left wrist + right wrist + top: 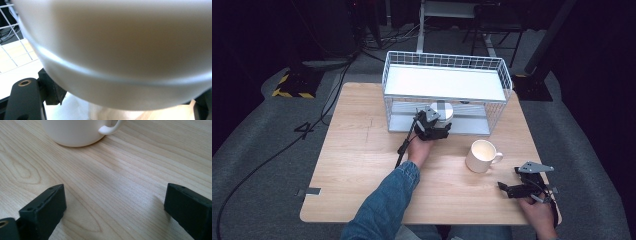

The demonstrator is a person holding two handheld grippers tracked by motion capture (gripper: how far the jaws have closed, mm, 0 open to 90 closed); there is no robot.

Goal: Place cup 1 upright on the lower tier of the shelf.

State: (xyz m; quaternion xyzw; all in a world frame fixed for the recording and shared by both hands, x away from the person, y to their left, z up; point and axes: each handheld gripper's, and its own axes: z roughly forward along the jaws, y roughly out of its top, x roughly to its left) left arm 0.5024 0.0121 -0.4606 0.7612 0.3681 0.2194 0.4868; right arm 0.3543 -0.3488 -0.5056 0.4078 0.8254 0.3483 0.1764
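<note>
Currently the white cup [441, 111] is clamped in the left gripper [435, 121] at the wire rack [447, 62]'s lower shelf and should be set level before release; right gripper [507, 189] jaws stand apart near the mug [481, 155].

A lab or studio: dark surroundings, floor cables [272, 157], hazard-striped stand base [292, 85].

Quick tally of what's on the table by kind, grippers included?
White cups: 2, one with a handle standing on the table, one at the rack's lower shelf in the left gripper
White wire rack: 1
Grippers: 2, left gripper shut on the cup, right gripper open
Total: 5
</note>
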